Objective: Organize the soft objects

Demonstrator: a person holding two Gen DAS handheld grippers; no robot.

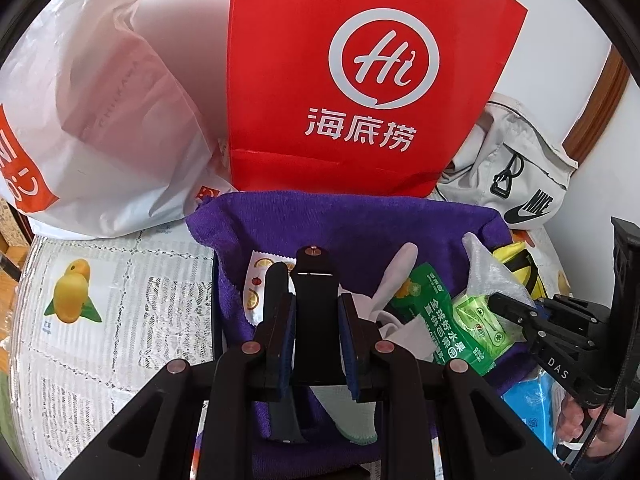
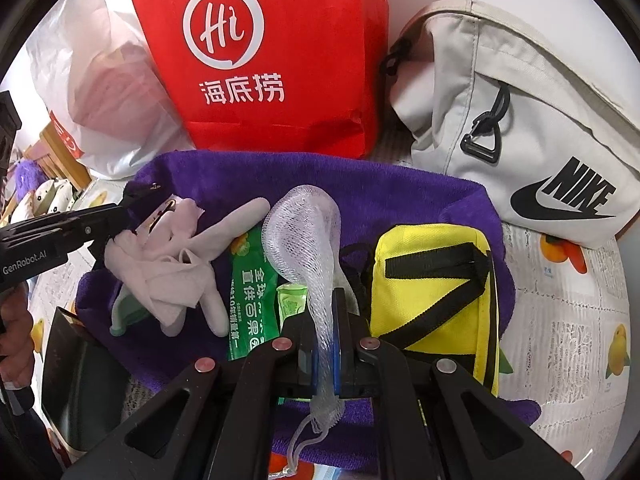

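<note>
Mesh pouf [image 2: 304, 236], limp white netting, clamped in right claw [image 2: 326, 344]; left claw [image 1: 316, 320] clamps rigid black block [image 1: 314, 300].

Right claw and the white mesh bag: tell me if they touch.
Touching. The right wrist view shows the right claw shut on the white mesh bag, its neck pinched between the pads.

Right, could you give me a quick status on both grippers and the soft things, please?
Right gripper shut on white mesh bag. Left gripper clamped on white glove. Both over purple towel; yellow pouch, green packet crowd it.
</note>
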